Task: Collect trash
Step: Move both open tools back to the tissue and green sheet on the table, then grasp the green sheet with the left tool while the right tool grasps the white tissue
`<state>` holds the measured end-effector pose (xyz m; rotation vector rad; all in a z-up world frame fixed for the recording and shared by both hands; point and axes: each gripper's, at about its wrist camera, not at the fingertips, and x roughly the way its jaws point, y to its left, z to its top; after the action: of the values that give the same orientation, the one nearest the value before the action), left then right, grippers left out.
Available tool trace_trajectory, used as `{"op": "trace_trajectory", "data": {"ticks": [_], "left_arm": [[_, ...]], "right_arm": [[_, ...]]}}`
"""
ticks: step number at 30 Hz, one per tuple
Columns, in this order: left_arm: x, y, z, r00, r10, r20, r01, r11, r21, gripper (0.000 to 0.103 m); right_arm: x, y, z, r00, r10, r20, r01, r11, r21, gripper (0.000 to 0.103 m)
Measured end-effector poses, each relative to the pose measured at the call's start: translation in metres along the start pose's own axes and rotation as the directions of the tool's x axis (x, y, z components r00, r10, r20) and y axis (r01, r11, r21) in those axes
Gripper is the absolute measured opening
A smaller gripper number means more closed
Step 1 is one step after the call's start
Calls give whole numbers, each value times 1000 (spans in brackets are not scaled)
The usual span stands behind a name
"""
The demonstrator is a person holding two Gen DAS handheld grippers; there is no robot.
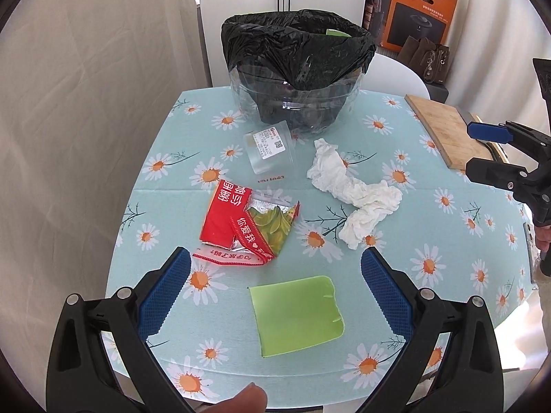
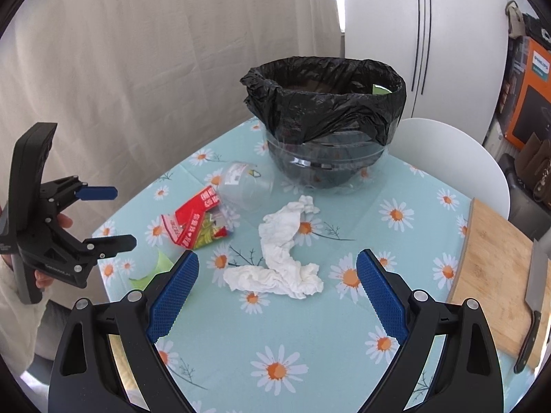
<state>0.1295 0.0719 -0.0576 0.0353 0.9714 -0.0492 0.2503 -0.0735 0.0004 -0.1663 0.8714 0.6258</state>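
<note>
The left claw [image 1: 275, 282] hangs released above a green sheet [image 1: 298, 315] on the desk [image 1: 447, 275]. The right claw [image 2: 277, 285] is released too, above a crumpled tissue [image 2: 280, 258]. Farther lie a red wrapper [image 1: 241, 220], a plastic cup [image 1: 270, 149] and the lined bin [image 1: 296, 65].

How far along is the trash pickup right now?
Barely started. A green scrap already sits inside the bin. Nothing is in hand: the left gripper and right gripper are both open and hold nothing. Left on the table: green paper, red wrapper, plastic cup on its side, crumpled tissue.
</note>
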Motion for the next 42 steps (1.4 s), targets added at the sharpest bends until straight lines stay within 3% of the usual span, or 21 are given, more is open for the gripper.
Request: {"op": "trace_trajectory", "data": {"ticks": [13, 26, 27, 28, 29, 31, 32, 33, 34, 38, 42], "left_arm": [[51, -5, -36, 991, -30, -129, 25, 999, -43, 97], [84, -24, -47, 972, 41, -230, -45, 999, -11, 97], [86, -23, -47, 971, 33, -236, -39, 999, -20, 97], [88, -23, -46, 970, 26, -241, -34, 999, -29, 96], [88, -23, -46, 971, 17, -240, -25, 999, -33, 93], [87, -24, -45, 973, -8, -232, 2, 1000, -25, 51], [87, -25, -44, 971, -16, -237, 13, 1000, -15, 43], [88, -27, -43, 969, -22, -246, 23, 1000, 0, 27], [88, -29, -42, 968, -22, -249, 27, 1000, 17, 22], [84, -32, -40, 968, -28, -249, 42, 998, 52, 16], [78, -32, -38, 968, -37, -249, 55, 996, 68, 11]], "right_arm": [[76, -21, -11, 986, 58, -159, -70, 995, -66, 88], [141, -10, -28, 931, 121, -343, -203, 956, -213, 86], [145, -8, -29, 928, 108, -356, -201, 951, -235, 71], [149, -6, -30, 923, 101, -371, -206, 944, -258, 46], [151, -4, -31, 920, 88, -383, -207, 937, -282, 34], [151, -3, -28, 912, 112, -394, -241, 924, -295, 27], [150, -4, -27, 902, 145, -407, -273, 921, -277, 26], [149, -5, -26, 901, 150, -407, -277, 921, -274, 26], [148, -5, -26, 902, 148, -406, -275, 920, -277, 26], [136, -15, -24, 899, 194, -392, -299, 927, -227, 26], [116, -24, -24, 911, 216, -350, -294, 938, -185, 26]]}}
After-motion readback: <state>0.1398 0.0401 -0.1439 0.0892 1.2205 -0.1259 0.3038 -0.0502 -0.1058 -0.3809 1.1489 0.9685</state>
